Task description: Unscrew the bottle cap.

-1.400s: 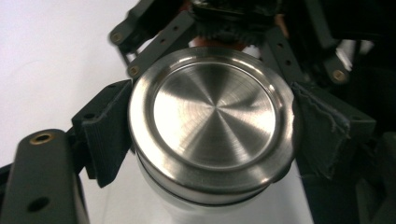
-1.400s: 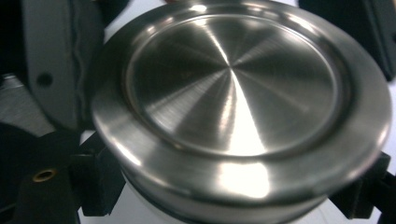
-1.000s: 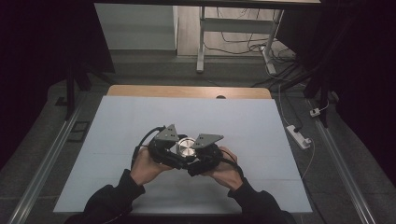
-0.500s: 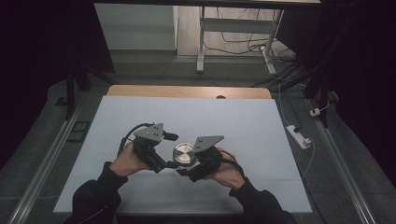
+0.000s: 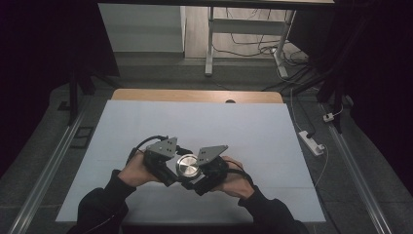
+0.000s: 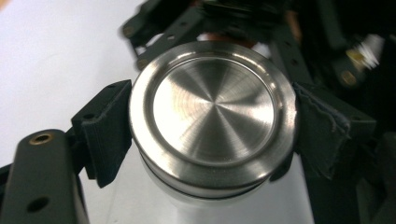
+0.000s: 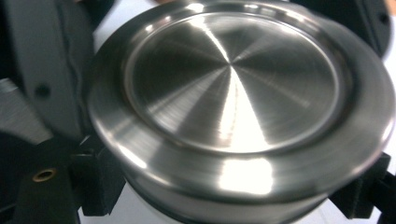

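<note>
Right gripper view: lid (image 7: 233, 88) rim cropped

The high view was dim, its corners and sides sunk in black; only the pale table (image 5: 253, 131) caught light. Both gripper views were soft, blurred toward twelve o'clock. Glare fanned from the centre of the steel lid (image 6: 212, 109), strongest toward six o'clock in the right gripper view.

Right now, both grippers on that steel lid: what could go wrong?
1. The left gripper, jaws just closed, pinches only the lid's smooth rim; it may slip when twisted.
2. The right gripper clamps the white body just under the lid; its pads could foul the lid.
3. The container sits lifted above the table; a slip drops it.
</note>
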A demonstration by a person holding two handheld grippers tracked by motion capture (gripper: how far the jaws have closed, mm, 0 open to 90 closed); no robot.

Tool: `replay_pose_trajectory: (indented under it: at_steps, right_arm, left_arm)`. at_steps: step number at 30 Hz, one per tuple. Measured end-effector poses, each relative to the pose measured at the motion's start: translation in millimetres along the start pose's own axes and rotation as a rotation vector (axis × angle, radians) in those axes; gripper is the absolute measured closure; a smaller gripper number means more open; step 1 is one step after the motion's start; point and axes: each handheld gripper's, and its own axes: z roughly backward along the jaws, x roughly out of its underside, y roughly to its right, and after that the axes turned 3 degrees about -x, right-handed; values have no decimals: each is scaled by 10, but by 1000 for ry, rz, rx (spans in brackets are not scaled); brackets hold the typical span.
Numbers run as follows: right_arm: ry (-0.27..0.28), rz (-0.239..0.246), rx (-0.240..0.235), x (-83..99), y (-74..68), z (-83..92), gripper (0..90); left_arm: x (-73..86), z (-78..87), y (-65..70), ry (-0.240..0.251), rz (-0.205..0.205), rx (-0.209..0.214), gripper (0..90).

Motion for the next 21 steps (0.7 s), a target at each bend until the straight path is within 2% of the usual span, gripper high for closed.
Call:
replay_pose_trajectory:
  at_steps: [1,2,3,6,7,9,12,14,15,16,17,19,20,21]
  right_arm:
    - [0,0,0,0,0,0,146]
    - [3,-47,53,8,36,8,146]
    - [3,-47,53,8,36,8,146]
    - [14,-108,125,31,94,12,146]
    - [12,-124,147,36,106,11,146]
    - [14,-147,173,50,122,10,146]
    - [28,-148,168,60,138,28,146]
    - [36,-137,151,51,139,53,146]
    - [44,-132,138,46,137,66,146]
    - [53,-122,97,33,128,86,146]
    - [53,-122,97,33,128,86,146]
    - [49,-92,51,22,99,96,146]
    - [36,-43,0,8,55,91,146]
    - [36,-43,0,8,55,91,146]
  left_arm:
    - [-12,-19,-1,1,28,-32,188]
    - [-27,-43,1,1,59,-66,188]
    - [-43,-68,5,0,91,-102,188]
    - [-84,-155,28,0,178,-201,187]
    - [-91,-189,35,9,212,-220,186]
    - [-86,-218,23,28,235,-226,184]
    - [-75,-147,-45,73,256,-161,102]
    - [-72,-40,-75,97,244,-143,57]
    - [-67,18,-92,106,235,-113,57]
    - [-62,69,-107,107,218,-82,23]
    - [-50,116,-111,109,189,-50,23]
    - [-24,172,-100,87,115,10,39]
    - [-11,183,-93,68,80,33,49]
    - [0,183,-80,55,52,54,49]
